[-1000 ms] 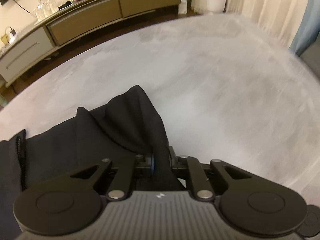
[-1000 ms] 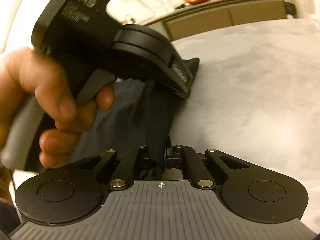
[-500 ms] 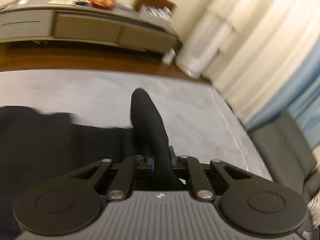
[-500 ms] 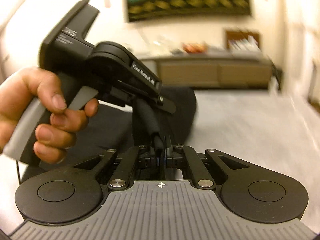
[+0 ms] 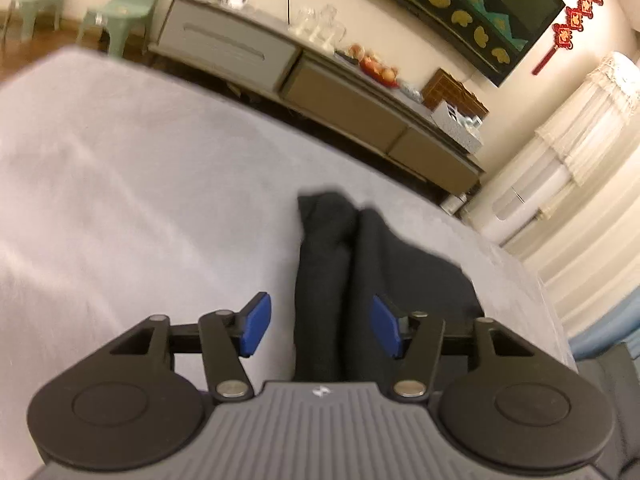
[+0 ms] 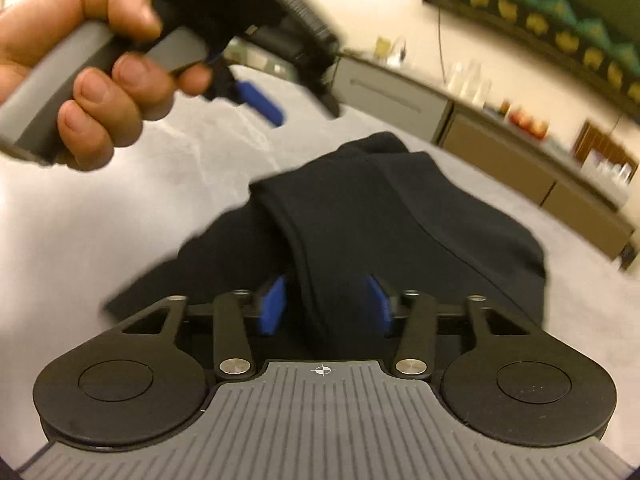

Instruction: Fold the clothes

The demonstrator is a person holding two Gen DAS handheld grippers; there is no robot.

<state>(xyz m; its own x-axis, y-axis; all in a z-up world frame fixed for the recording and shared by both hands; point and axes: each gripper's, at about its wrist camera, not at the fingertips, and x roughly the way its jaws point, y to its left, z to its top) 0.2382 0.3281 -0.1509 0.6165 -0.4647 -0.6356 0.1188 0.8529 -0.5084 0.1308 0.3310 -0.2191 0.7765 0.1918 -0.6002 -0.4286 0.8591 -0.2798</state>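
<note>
From the left wrist camera, no writing can be read; only a small pale emblem sits on the ribbed grey housing. The left gripper (image 5: 320, 326) stands spread wide, its blue pads (image 5: 256, 324) clear of the black garment (image 5: 384, 272), whose soft, matte folds run forward between the fingers as two rolled ridges. The garment lies on a pale grey, slightly fuzzy tabletop (image 5: 140, 200). Beyond the fingertips a long low sideboard (image 5: 320, 92) with grey and tan drawer fronts lines the cream wall; ahead and to the right hang a red knot ornament (image 5: 568, 34) and pale curtains (image 5: 580, 184), ahead and to the left stand two green plastic chairs (image 5: 128, 4). From the right wrist camera, the right gripper (image 6: 326, 306) is likewise parted, a thick fold of the garment lying loose between its blue pads (image 6: 274, 306), neither pad pressing it. Ahead and up to the left, a hand (image 6: 92, 68) grasps the grey handle of the left gripper; its printed label is too blurred to read.
</note>
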